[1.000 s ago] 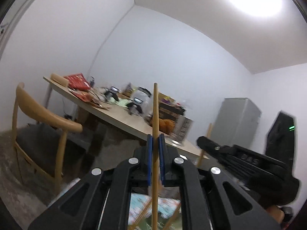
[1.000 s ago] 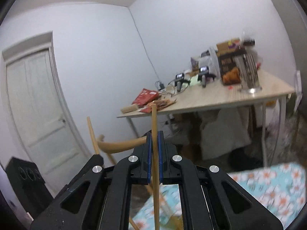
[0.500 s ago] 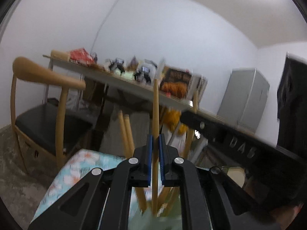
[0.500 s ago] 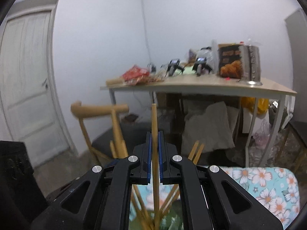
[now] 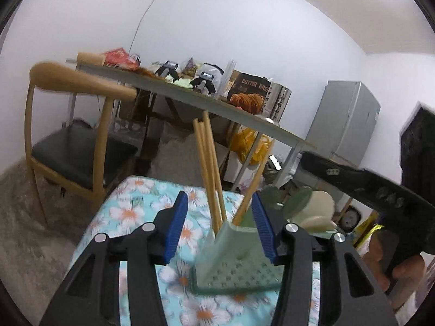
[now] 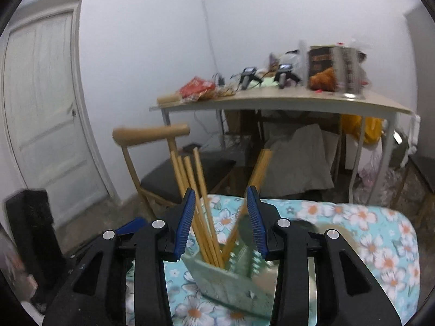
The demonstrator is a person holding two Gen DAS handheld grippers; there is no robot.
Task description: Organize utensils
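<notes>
Standing in the green holder (image 6: 228, 279) (leaning apart): wooden chopsticks (image 6: 199, 203).

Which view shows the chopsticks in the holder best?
The right wrist view: the chopsticks fan out of the holder in two leaning groups. The left wrist view shows fewer chopsticks, partly behind its pads.

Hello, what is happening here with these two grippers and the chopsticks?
A person is sorting utensils with a gripper in each hand. The left gripper and the right gripper have both just been opening, and no pad presses on anything now. The wooden chopsticks stand leaning in the green perforated utensil holder, which sits on the floral tablecloth. A pale green spoon shows beside the holder.
</notes>
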